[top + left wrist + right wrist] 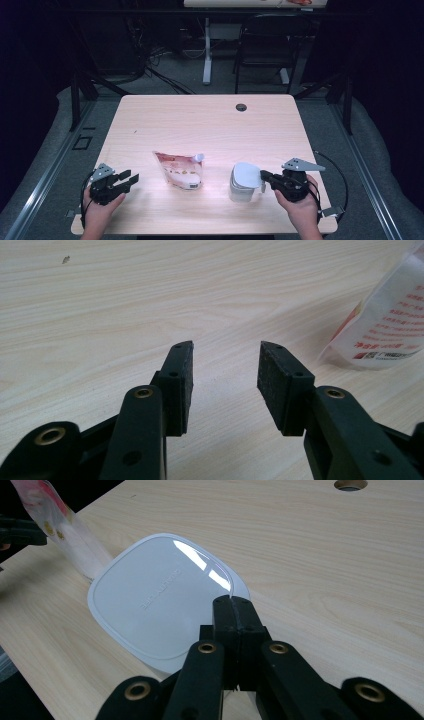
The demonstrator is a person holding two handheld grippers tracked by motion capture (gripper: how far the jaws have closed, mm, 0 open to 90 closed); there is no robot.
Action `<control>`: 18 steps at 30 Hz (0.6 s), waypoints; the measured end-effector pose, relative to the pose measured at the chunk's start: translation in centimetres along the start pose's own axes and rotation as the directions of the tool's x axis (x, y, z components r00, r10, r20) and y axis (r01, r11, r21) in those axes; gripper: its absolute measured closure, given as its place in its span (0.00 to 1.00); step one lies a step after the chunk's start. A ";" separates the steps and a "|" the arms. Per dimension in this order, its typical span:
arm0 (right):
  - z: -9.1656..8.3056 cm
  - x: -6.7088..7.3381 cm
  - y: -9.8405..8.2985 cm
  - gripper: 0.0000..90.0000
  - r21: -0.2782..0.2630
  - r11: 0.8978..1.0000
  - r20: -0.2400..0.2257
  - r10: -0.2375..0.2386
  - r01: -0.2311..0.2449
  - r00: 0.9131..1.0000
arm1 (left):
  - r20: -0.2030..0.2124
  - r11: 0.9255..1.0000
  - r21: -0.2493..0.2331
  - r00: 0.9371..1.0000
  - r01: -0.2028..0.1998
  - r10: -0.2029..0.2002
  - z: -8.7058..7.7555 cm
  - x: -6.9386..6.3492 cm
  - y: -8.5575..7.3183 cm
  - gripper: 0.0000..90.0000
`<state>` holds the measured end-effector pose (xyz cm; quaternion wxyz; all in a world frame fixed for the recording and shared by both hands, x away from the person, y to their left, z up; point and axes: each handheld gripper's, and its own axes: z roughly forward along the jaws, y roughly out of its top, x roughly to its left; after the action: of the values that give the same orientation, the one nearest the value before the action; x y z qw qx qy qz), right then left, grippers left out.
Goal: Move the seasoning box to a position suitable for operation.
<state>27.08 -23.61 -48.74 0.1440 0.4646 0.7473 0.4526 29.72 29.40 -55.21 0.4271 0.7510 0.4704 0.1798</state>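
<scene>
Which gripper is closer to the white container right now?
Right. The right gripper, jaws shut, is at the container lid's edge; the left gripper is open, beyond the pouch.

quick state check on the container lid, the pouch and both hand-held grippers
white container: upright, lid on
spouted pouch: lying flat on the table, cap on
left hand-held gripper: jaws open, nothing between them
right hand-held gripper: jaws shut at the lid's edge
</scene>
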 end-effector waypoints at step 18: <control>0.0 -0.4 -0.2 1.00 0.002 1.000 -0.005 0.024 -0.023 1.000 | 0.005 1.000 0.002 1.000 0.002 -0.002 0.1 0.0 0.0 0.64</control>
<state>27.14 -23.99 -49.00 0.1365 0.4725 0.7426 0.4546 29.76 29.38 -55.28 0.4275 0.7514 0.4703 0.1771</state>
